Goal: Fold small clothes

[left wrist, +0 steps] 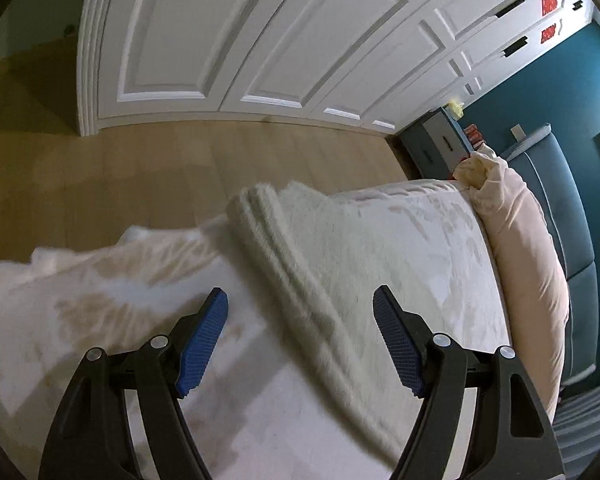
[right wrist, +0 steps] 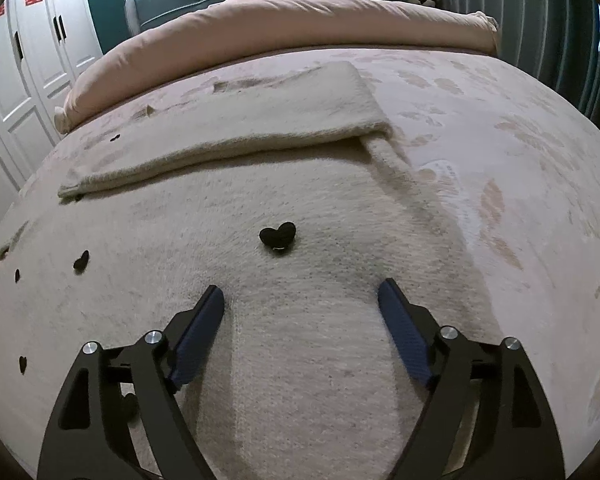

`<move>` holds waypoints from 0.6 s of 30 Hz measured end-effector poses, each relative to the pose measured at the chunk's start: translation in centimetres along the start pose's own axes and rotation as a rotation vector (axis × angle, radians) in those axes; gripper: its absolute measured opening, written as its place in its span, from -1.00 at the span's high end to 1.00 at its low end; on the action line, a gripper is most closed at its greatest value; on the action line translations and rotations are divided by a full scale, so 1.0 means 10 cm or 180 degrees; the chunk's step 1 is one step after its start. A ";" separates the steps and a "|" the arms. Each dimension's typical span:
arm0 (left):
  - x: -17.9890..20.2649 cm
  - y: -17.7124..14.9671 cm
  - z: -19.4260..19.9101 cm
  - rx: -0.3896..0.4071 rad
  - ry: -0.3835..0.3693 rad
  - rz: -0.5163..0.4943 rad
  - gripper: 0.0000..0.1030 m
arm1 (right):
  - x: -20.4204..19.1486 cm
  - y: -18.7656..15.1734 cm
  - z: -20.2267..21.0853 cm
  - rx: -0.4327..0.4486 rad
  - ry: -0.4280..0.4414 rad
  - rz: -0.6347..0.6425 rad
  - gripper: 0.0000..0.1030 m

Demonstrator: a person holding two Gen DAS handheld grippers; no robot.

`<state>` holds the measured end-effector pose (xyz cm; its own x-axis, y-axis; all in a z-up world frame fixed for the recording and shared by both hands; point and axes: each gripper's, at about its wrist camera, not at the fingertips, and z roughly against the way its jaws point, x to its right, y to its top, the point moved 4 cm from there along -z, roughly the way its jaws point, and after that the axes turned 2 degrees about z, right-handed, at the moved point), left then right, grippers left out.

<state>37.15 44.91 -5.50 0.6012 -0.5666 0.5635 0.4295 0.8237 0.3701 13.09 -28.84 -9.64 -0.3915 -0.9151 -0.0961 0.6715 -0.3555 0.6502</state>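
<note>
Mid-fold, between grasps: fuzzy cream garment [right wrist: 284, 200] spread across centre frame on the bed cover [right wrist: 520, 140], one sleeve [right wrist: 228, 128] already folded over at upper centre. Right gripper [right wrist: 302, 292] and left gripper [left wrist: 300, 300] both spread wide, holding nothing. Next, judged: fresh grip on an unfolded edge required

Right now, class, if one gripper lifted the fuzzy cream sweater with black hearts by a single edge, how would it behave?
The sweater would probably droop, not hold flat: one part already lies folded softly over the body. Its fuzzy knit looks grippy, so the open right gripper seems unlikely to slip. It likely drags on the bedspread.
</note>
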 end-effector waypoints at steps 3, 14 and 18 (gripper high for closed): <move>0.03 0.00 -0.08 -0.0052 0.0009 -0.0085 -0.08 | -0.03 0.00 -0.01 -0.0018 -0.0035 0.0048 -0.57; 1.80 -0.61 0.86 -0.0101 -0.1191 -0.1175 0.87 | -0.01 0.00 -0.02 0.0012 0.0096 -0.0014 -0.67; 2.88 -1.61 1.31 -0.0310 -0.1841 -0.1812 0.88 | 0.00 0.00 -0.01 0.0034 0.0190 -0.0065 -0.69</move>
<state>38.75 15.62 14.45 -0.1581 -0.7762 0.6104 0.6368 0.3922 0.6638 13.11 -28.88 -9.68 -0.3666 -0.9175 -0.1541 0.6568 -0.3725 0.6556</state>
